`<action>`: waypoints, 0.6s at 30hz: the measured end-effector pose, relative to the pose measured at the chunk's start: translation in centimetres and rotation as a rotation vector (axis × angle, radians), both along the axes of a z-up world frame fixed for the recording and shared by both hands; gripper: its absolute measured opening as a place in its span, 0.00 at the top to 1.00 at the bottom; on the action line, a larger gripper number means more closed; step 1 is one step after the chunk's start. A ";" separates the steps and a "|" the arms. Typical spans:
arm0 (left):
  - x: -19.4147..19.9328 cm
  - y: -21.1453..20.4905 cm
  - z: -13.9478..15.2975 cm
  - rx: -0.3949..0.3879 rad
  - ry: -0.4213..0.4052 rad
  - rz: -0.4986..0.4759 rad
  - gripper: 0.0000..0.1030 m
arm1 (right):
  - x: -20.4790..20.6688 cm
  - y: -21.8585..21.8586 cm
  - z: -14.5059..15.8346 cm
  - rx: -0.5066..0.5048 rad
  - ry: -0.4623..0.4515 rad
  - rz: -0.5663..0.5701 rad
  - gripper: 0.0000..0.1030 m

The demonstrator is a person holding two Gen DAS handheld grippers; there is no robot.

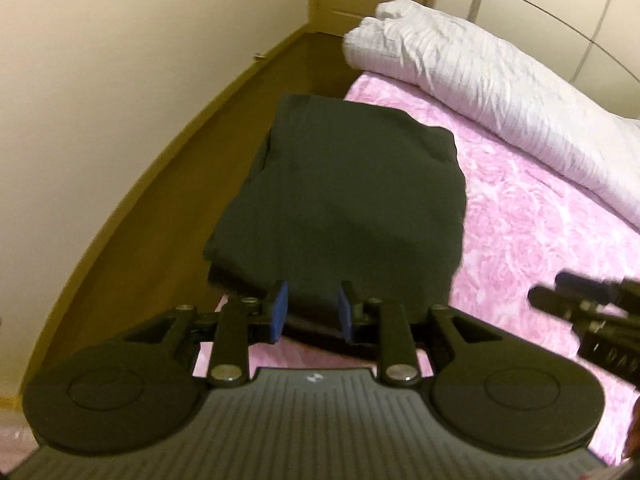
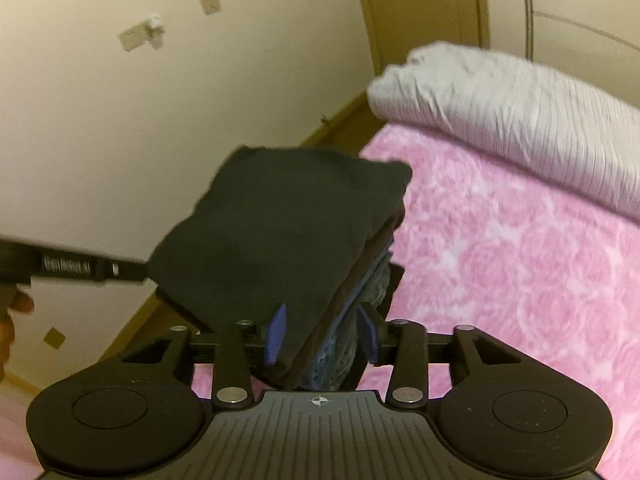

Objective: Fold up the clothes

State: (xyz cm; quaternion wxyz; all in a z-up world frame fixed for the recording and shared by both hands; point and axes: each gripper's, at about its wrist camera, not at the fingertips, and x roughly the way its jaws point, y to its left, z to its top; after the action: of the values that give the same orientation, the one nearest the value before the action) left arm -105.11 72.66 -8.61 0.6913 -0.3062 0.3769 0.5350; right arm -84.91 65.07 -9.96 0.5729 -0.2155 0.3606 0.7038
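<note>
Stack of folded clothes (image 2: 288, 216) lies at the pink bed cover's (image 2: 500, 264) wall-side edge. Left gripper (image 1: 312, 312) and right gripper (image 2: 324, 332) stand released, straddling the stack's near edge. Withdraw straight to avoid snagging layers.

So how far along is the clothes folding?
Mostly done: the folded black fabric garment tops a neat stack over brown and blue layers. The left gripper and right gripper straddle its near edge. Left: probably settling it on the pink floral bedspread.
</note>
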 end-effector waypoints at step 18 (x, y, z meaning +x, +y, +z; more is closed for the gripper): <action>12.9 -20.8 4.0 0.047 -0.011 0.257 0.75 | 12.2 -11.9 4.8 0.048 -0.082 0.255 0.37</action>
State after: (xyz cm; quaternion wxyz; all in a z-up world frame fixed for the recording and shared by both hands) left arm -92.22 51.89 -4.56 0.6262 -0.3384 0.3181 0.6262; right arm -72.69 53.22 -5.17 0.4983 -0.2744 0.2896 0.7698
